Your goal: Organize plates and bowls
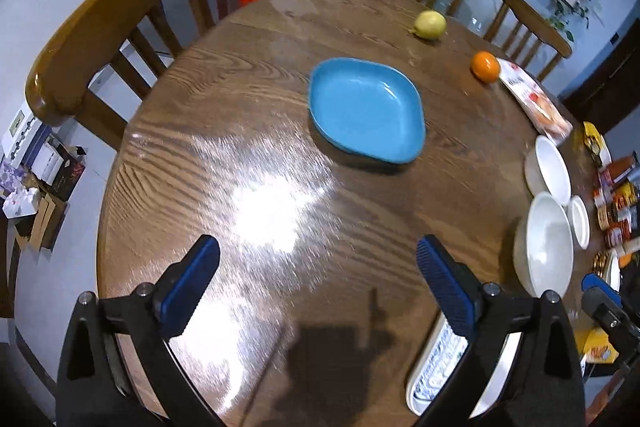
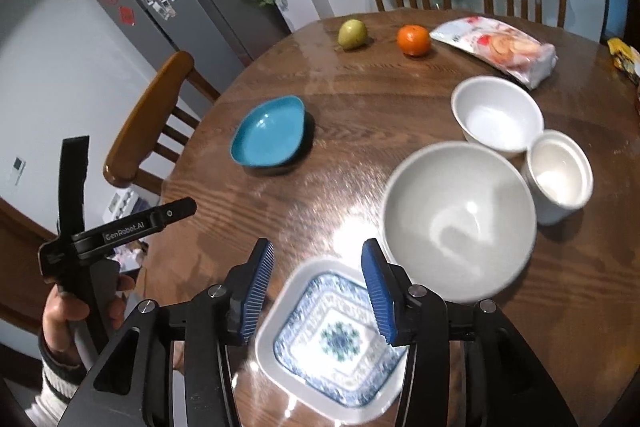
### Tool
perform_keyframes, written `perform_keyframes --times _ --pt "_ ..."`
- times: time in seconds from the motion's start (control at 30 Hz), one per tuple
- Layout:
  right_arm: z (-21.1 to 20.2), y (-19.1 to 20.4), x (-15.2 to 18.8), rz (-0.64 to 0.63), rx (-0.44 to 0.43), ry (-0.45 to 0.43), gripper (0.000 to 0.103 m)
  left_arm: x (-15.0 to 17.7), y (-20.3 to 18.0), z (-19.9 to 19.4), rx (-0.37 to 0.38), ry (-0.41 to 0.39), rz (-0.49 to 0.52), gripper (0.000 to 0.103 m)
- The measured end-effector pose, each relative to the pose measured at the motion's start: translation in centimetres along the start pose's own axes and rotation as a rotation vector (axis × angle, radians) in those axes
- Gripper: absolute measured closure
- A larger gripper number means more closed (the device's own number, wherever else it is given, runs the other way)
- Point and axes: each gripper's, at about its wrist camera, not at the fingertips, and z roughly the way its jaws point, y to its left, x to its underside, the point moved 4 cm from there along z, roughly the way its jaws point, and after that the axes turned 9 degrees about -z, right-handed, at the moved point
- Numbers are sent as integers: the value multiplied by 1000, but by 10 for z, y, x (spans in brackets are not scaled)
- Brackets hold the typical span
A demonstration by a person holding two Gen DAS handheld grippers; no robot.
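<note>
In the left wrist view, our left gripper point(image 1: 318, 261) hangs spread wide and empty over the table point(image 1: 248, 107), with the blue dish point(image 1: 366, 111) ahead; we judge it the next pick.

In the right wrist view, our right gripper point(image 2: 316, 291) hovers half open, holding nothing, above the patterned plate point(image 2: 332, 343), beside the white bowls point(image 2: 460, 219).
</note>
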Motion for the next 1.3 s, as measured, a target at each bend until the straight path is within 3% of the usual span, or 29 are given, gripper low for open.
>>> perform_keyframes --times 0.13,0.3,0.6,0.73,1.03,1.2,1.3 --pt "18 6 -21 -8 4 7 56 -20 4 11 -45 -21 5 4" --pt "46 7 -44 -18 10 27 56 -42 4 31 -47 -18 -5 4" --pt "122 1 -73 -33 26 89 56 -64 2 74 -103 -6 8 9" --pt "154 3 -80 -31 23 120 56 -70 1 91 -100 14 17 27" --pt "201 5 -90 -37 64 157 61 -77 1 111 -83 38 29 52" --pt "213 4 -87 -29 65 178 74 -79 4 117 -83 47 44 61" --pt "216 9 -89 -49 58 181 85 -79 2 116 -65 48 57 76"
